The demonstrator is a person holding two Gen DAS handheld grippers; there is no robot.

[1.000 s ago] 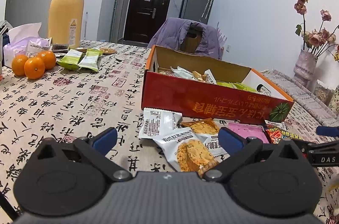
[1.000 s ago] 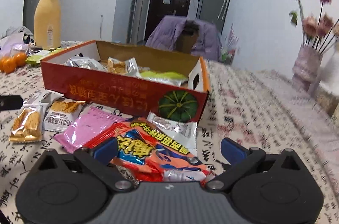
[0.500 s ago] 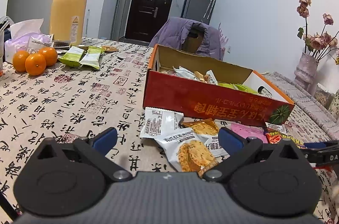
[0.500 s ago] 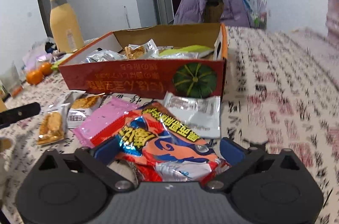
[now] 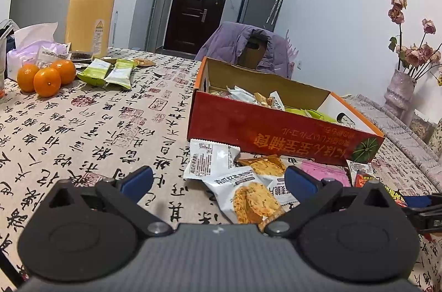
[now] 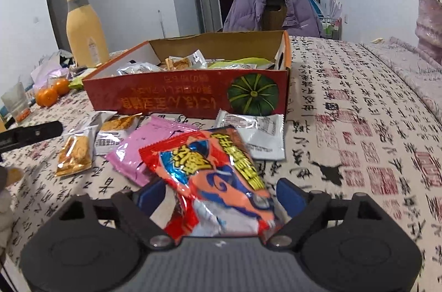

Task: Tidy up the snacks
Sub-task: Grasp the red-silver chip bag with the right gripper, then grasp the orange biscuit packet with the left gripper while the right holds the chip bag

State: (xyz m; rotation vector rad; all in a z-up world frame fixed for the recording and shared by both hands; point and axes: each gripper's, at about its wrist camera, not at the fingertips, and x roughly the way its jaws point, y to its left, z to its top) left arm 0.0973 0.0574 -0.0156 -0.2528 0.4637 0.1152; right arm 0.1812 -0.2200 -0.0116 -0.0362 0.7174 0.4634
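A red cardboard box (image 5: pixel 276 130) (image 6: pixel 176 95) holds several snack packets. Loose packets lie in front of it: white cracker packets (image 5: pixel 243 192), a pink packet (image 6: pixel 143 151), a white packet (image 6: pixel 257 134). My left gripper (image 5: pixel 218 181) is open and empty, just short of the cracker packets. My right gripper (image 6: pixel 218 193) is open around a red and orange snack bag (image 6: pixel 215 170), which lies between its fingers, tilted up off the pile; the pads stand apart from it. The left gripper's finger shows at the left edge of the right wrist view (image 6: pixel 30 131).
A tall yellow bottle (image 5: pixel 91 7), three oranges (image 5: pixel 45 76), green packets (image 5: pixel 106 73) and tissues stand at the far left of the table. A flower vase (image 5: pixel 399 95) stands at the right. A chair with a purple jacket (image 5: pixel 248 46) is behind the box.
My right gripper has turned and risen a little, and the red and orange bag now stands higher between its fingers. My left gripper has barely moved.
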